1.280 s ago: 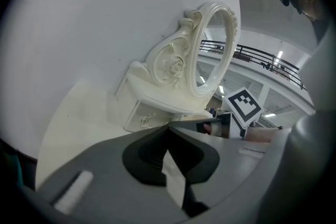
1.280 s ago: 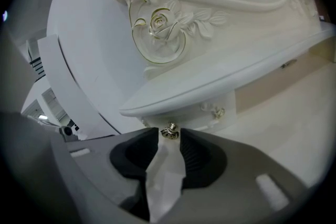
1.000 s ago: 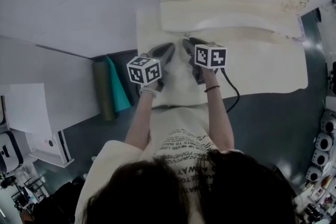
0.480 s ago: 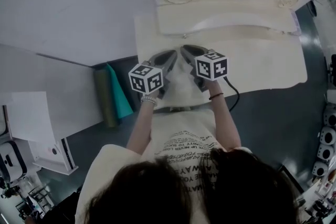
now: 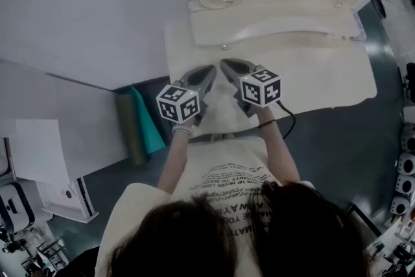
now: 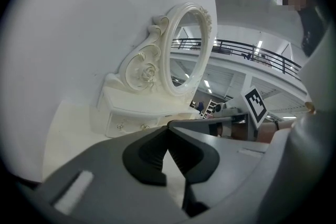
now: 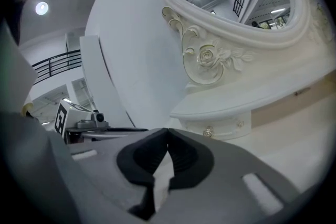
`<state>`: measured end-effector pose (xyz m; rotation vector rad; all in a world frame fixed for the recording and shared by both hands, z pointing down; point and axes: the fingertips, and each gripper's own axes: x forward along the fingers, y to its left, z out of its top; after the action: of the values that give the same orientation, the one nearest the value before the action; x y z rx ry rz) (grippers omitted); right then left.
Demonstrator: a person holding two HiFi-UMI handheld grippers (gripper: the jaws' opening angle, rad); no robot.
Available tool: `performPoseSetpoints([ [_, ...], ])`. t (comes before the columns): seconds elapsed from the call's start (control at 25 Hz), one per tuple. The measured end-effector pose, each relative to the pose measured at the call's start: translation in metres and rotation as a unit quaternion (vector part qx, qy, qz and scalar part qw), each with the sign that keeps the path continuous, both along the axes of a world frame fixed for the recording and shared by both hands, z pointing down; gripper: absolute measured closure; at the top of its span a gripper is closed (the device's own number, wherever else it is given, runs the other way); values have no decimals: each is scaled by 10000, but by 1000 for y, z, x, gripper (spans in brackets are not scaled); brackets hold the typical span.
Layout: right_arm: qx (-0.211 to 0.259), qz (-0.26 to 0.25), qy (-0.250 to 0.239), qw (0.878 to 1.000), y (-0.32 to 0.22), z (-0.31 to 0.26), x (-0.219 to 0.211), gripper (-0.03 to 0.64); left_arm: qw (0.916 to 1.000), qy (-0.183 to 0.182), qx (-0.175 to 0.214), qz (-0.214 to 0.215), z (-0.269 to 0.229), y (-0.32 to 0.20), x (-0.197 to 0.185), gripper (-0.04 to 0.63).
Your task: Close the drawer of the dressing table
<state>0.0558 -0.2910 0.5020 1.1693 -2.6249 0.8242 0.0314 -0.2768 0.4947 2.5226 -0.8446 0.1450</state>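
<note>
Head view is showing the left tongs (image 5: 207, 71) and right tongs (image 5: 227, 64) hovering over the bench (image 5: 324, 78), both pressed together and holding nothing. The knobbed drawer (image 7: 224, 129) under the mirror shelf (image 7: 236, 105) is sitting flush. Closing is looking complete, calling only for withdrawal.

The only lettering is on the person's shirt (image 5: 228, 186), at the lower middle of the head view: several lines of dark capitals on pale cloth. One line seems to hold the word "AWAY"; the rest is too small and creased to read. The cube (image 5: 177, 103) of the left gripper (image 5: 212, 68) and the cube (image 5: 260, 87) of the right gripper (image 5: 223, 63) carry black-and-white square markers, without letters or numbers.
</note>
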Motion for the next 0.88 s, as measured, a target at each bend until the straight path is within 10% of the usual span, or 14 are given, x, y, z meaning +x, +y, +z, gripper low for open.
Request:
performPoseSetpoints([
  [0.88, 411, -151, -94, 9990, 10, -15, 3, 614, 9996, -166, 213, 38, -7, 8, 4, 603],
])
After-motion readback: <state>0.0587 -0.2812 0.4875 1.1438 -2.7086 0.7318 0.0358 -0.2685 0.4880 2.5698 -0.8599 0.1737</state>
